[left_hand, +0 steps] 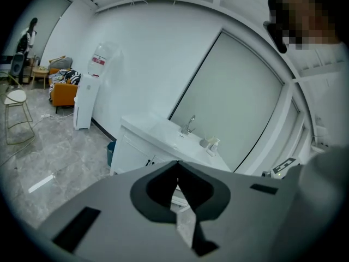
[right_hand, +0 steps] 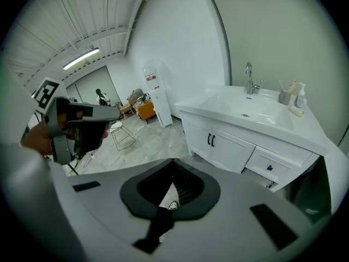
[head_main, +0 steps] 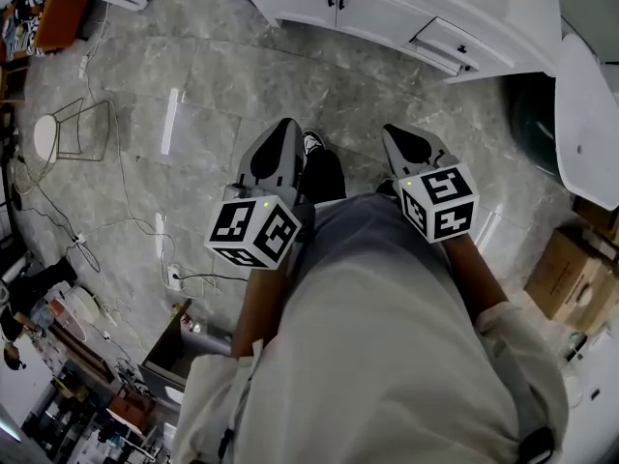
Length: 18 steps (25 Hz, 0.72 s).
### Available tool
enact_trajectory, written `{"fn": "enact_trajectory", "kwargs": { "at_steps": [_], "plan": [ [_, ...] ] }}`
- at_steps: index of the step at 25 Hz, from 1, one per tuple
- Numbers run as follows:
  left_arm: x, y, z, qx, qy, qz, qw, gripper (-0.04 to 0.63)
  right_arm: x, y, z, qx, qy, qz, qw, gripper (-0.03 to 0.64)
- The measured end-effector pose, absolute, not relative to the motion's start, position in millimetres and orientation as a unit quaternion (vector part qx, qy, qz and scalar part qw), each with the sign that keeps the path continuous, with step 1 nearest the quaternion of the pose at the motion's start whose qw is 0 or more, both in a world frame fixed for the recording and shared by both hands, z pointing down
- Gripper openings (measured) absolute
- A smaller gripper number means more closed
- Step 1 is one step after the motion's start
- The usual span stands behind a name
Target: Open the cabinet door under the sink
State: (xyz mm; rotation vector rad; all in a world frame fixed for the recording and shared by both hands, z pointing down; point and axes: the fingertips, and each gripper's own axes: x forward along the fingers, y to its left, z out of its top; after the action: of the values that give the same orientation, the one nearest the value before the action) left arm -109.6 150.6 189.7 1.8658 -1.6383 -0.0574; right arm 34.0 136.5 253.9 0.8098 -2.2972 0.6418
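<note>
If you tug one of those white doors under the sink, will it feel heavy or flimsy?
Probably stiff, not flimsy: the cabinet door looks like a solid framed white panel. It likely swings rather than slides, since its black handle sits at the seam between the two doors.

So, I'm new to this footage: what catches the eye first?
The left gripper and right gripper, each bearing a black-and-white marker cube, held low before the person, jaws together and empty. Ahead stands the white sink cabinet, its two doors shut.
</note>
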Motion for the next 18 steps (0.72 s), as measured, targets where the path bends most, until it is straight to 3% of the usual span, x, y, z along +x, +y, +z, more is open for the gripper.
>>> {"fn": "enact_trajectory", "kwargs": {
  "at_steps": [18],
  "plan": [
    [-201.2,99.5,222.7,0.754,-0.563,0.022,0.339,0.0,-57.7,82.6,276.0,0.395,-0.829,0.258,0.301,0.008]
  ]
}}
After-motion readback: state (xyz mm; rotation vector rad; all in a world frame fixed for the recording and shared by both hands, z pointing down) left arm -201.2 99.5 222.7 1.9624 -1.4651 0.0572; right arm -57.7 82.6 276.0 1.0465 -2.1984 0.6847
